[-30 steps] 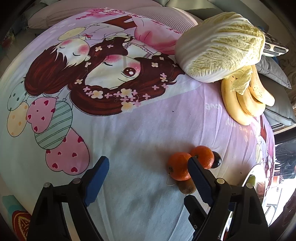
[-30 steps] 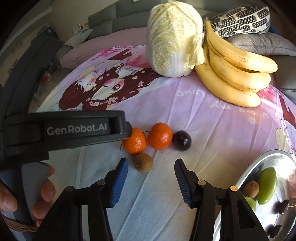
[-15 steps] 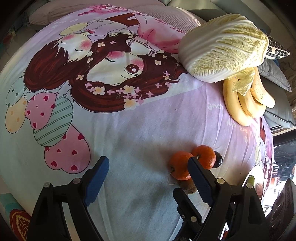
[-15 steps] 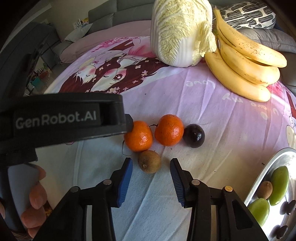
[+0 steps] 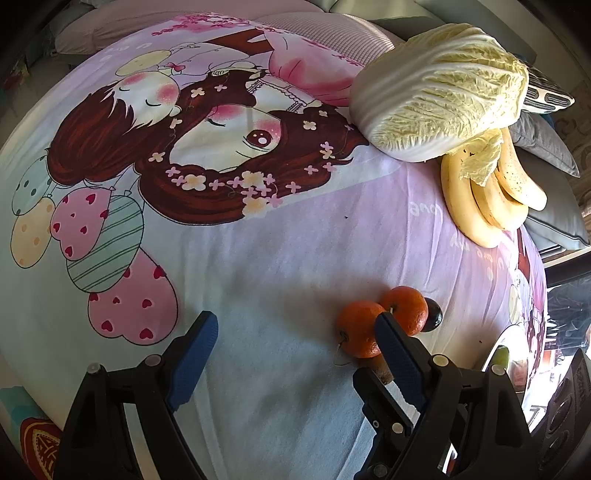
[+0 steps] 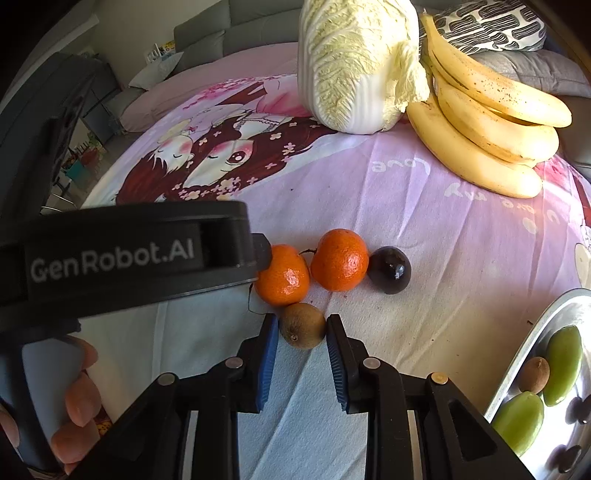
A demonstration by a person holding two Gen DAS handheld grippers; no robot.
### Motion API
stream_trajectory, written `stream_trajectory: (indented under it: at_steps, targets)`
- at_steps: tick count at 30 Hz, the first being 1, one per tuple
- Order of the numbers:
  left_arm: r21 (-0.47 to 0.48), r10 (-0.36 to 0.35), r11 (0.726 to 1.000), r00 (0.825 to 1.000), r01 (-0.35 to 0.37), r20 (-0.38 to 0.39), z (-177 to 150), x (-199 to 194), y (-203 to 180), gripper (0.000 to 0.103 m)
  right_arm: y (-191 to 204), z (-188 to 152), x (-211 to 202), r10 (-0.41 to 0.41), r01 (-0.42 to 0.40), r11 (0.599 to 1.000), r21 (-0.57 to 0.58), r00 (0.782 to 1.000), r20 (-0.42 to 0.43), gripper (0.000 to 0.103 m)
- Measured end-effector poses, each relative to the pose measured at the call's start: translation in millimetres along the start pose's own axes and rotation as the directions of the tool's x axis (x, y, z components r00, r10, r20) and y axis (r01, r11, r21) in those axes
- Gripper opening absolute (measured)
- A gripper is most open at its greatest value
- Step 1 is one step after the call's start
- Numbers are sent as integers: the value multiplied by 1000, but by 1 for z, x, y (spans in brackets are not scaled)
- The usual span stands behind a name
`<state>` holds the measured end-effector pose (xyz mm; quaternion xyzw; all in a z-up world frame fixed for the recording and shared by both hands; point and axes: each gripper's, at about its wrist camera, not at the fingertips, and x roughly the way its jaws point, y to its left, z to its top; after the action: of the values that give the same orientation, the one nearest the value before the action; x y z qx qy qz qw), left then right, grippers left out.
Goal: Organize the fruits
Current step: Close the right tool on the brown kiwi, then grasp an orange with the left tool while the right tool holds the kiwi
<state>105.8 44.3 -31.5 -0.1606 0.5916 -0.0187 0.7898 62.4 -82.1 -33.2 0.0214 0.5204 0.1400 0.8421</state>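
A brown kiwi lies on the cartoon-print cloth, and my right gripper is shut on it, a blue pad against each side. Just behind it sit two mandarins and a dark round fruit. My left gripper hangs open over bare cloth with nothing between its fingers. Its right finger hides part of the near mandarin and most of the kiwi. Its body crosses the left of the right wrist view, held by a hand.
A metal tray at the right edge holds green fruits, a small brown one and dark ones. A bunch of bananas and a napa cabbage lie at the back. Grey cushions and a patterned pillow sit behind them.
My right gripper moved forward around the kiwi and its jaws closed onto it. The left gripper stayed where it was, still open.
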Motion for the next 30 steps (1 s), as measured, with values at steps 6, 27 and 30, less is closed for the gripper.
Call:
stream_trajectory:
  at_steps: [6, 27, 30]
  targets:
    - [14, -11, 1000, 1000, 11, 8, 0, -2, -2, 87, -9, -1, -7, -20, 20, 999, 28, 1000, -1, 29]
    - [80, -78, 994, 996, 80, -32, -3, 11, -24, 66, -42, -11, -26, -68, 67, 988, 139, 998, -1, 29]
    - [88, -80, 993, 996, 83, -31, -2, 10, -25, 60, -42, -12, -25, -65, 65, 989, 133, 998, -4, 29]
